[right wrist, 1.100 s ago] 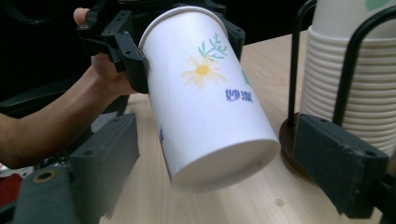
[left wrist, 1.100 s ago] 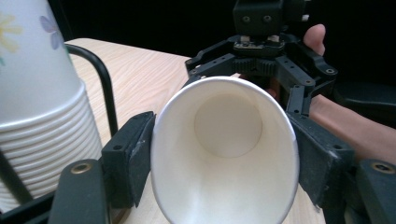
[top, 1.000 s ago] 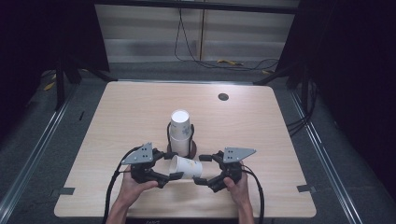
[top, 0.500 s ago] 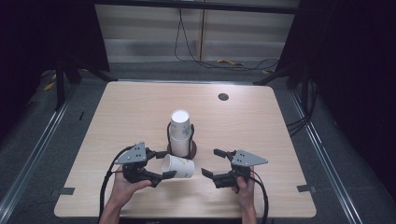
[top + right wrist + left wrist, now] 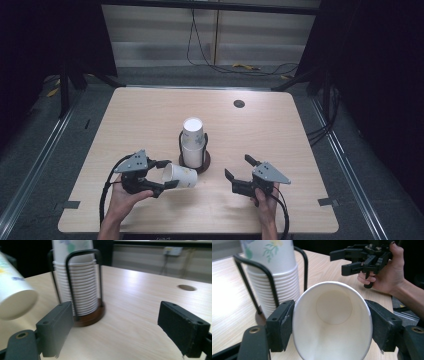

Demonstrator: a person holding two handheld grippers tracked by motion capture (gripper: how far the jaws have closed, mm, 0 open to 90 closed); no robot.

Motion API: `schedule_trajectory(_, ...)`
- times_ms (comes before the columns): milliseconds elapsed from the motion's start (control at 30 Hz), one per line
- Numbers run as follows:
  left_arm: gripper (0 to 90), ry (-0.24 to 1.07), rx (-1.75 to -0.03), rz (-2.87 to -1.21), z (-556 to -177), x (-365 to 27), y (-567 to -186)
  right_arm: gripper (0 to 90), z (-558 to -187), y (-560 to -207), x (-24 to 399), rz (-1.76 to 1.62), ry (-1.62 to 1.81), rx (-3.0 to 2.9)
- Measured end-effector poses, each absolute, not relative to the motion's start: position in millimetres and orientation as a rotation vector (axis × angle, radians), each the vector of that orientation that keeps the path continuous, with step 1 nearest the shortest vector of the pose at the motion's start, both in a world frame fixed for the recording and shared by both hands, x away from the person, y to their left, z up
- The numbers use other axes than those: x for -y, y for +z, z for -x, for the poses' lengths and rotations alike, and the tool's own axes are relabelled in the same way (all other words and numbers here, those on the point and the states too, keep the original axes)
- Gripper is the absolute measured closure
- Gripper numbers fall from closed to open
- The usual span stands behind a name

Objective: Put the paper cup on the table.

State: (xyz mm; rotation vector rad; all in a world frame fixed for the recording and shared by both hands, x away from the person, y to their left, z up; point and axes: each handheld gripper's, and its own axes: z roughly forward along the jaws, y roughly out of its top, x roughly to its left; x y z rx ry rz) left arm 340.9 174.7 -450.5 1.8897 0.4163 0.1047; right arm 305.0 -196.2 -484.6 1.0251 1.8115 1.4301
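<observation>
Now clamped in the left gripper (image 5: 161, 174): a single white paper cup with a faint floral print (image 5: 180, 176), held on its side just above the pale wooden bench (image 5: 280, 130), open mouth toward the person, base pointing to the right gripper (image 5: 240, 173). Seen along the left gripper's own jaws, pads pressed against either side of the cup's rim (image 5: 332, 320), squeezing the mouth slightly oval, with the round bottom visible deep inside. Just behind that cup, and very close to its rim end, a tall stack of nested white paper cups (image 5: 193, 142) standing upright inside a black wire holder on a round dark brown wooden base (image 5: 202, 162), near the middle of the bench. Flower print visible on the topmost cup of the stack (image 5: 270, 255).

Right gripper released, jaws wide apart with nothing between them, held low over the bench to the right of the holder and apart from the held cup. From its own camera, the stack (image 5: 77, 287) and base (image 5: 87, 315) ahead on the left, the held cup's base (image 5: 17, 303) at the far left edge, blurred. Farther back on the bench, a small round dark cable hole (image 5: 239, 104).
</observation>
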Motion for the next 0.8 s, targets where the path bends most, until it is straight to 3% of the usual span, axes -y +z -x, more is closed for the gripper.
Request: schedule_trajectory(800,27.6,0.205,-0.586,-2.017,-356,-202,-445,12.7,-294,-503,201,-1.115,1.325,-1.459)
